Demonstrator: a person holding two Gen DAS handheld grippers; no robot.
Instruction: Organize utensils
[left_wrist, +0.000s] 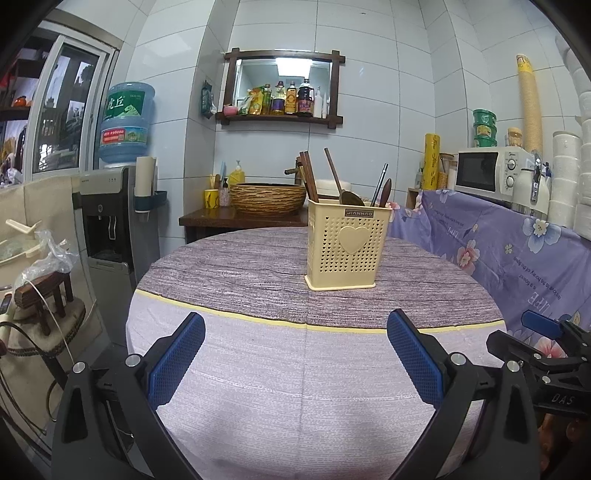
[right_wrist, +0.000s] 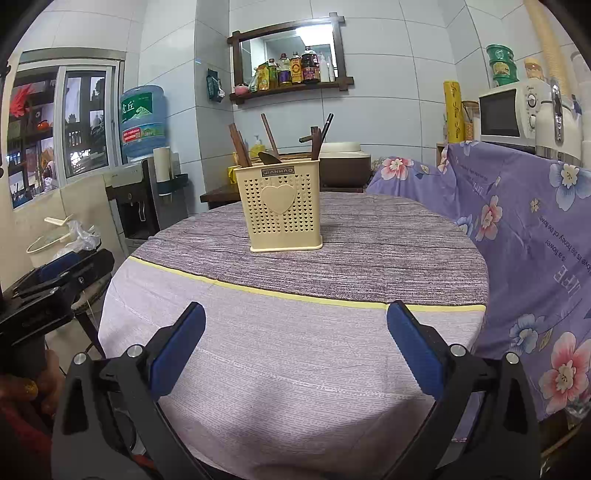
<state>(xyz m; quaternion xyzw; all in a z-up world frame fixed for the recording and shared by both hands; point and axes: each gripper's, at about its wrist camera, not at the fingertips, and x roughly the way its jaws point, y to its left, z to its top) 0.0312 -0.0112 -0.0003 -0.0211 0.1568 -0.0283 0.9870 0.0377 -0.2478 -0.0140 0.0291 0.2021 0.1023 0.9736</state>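
Holder: the cream perforated utensil holder (left_wrist: 345, 245) stands upright on the far, darker half of the round table (left_wrist: 295, 369), beyond the yellow stripe (left_wrist: 369, 326) in the cloth
Utensils: wooden chopsticks (left_wrist: 308, 173) lean at its left side, a wooden spoon (left_wrist: 334, 173) in the middle, a dark metal stick (left_wrist: 380, 182) and a brown-handled piece at the right; all appear already sorted inside, so the task looks near done or not started
Table surface: no loose utensil visible on the cloth
Left gripper (left_wrist: 295, 354): fingers wide apart, clamped on nothing, held low over the near edge, well apart from the holder
Right gripper (right_wrist: 295, 347): fingers likewise spread and empty, at the near edge, just right of the other
Why so placed: both likely held back and open for a clear sight of the holder, ready to reach
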